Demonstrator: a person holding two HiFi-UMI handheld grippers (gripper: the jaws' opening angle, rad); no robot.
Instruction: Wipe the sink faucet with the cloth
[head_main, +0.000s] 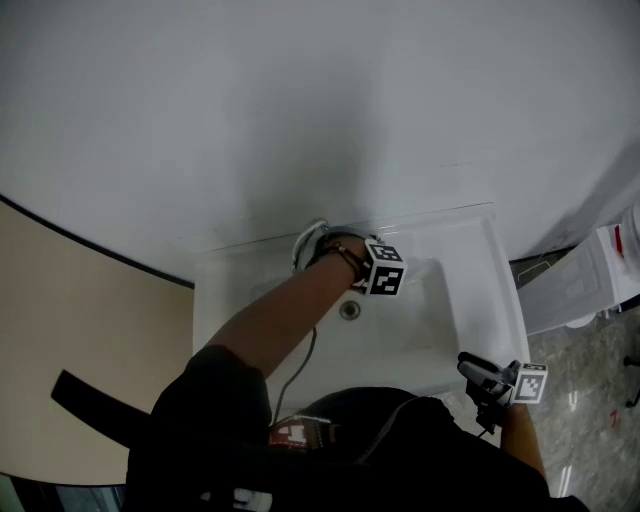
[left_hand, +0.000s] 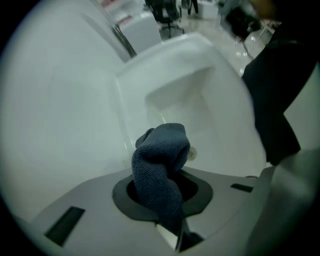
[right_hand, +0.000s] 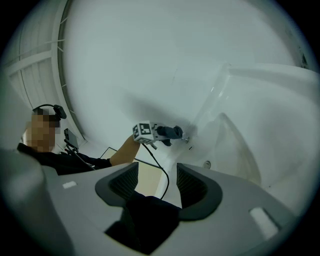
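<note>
gripping a bunched, coarse-woven blue-grey cloth (left_hand: 159, 160), the left tongs (left_hand: 162, 197) hide their own tips in it, up by the faucet (right_hand: 186, 139), a small metal stub hard to make out. right tongs (right_hand: 157, 175) stand wide, empty, off the front corner of the glossy white sink (head_main: 470, 230).

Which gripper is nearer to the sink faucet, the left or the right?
Left. The left gripper, holding the cloth, is right at the faucet at the back of the sink; the right gripper sits by its front corner.
</note>
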